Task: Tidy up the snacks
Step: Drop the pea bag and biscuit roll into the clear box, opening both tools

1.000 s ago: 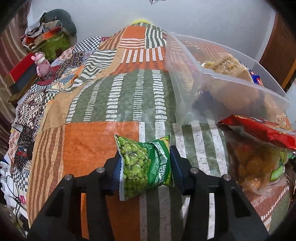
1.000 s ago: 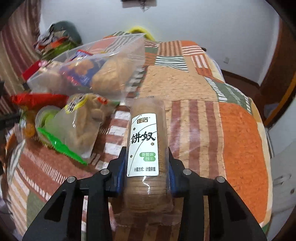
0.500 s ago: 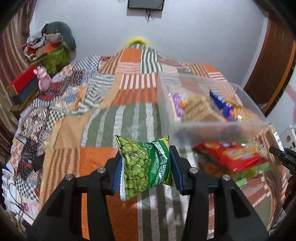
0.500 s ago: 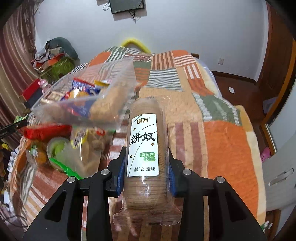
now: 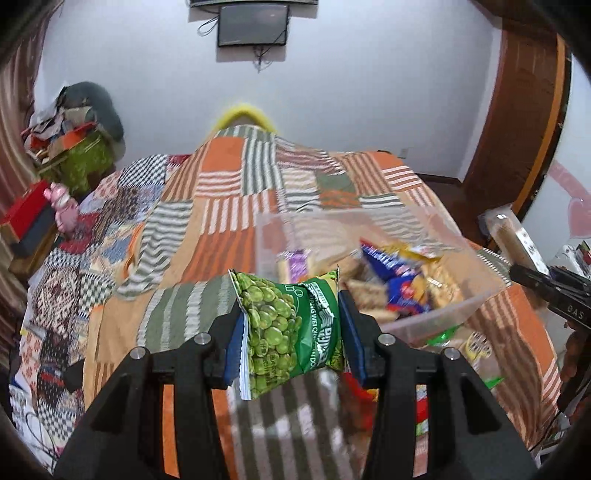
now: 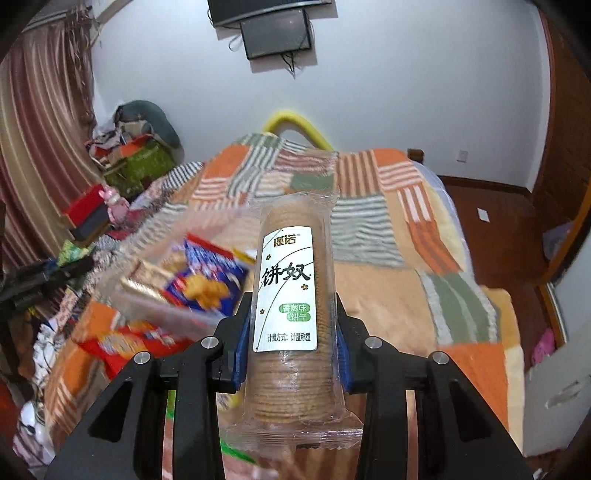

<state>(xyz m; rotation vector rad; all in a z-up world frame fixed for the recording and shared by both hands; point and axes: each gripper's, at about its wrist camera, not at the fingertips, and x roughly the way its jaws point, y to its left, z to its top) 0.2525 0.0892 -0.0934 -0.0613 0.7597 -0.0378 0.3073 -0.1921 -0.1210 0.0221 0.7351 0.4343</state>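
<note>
The left gripper (image 5: 291, 325) is clamped on a green pea snack bag (image 5: 291, 325), its fingers pressing both sides and lifting it above the patchwork bedspread (image 5: 221, 206). The right gripper (image 6: 290, 332) is closed around a clear-wrapped cracker roll (image 6: 291, 295), held upright and pointing forward. Just beyond both lies the clear plastic bin (image 5: 436, 317), blurred, with packaged snacks inside; a red snack bag (image 6: 125, 341) sits beside it. Farther off, a wall-mounted screen (image 5: 253, 24) hangs over the bed.
</note>
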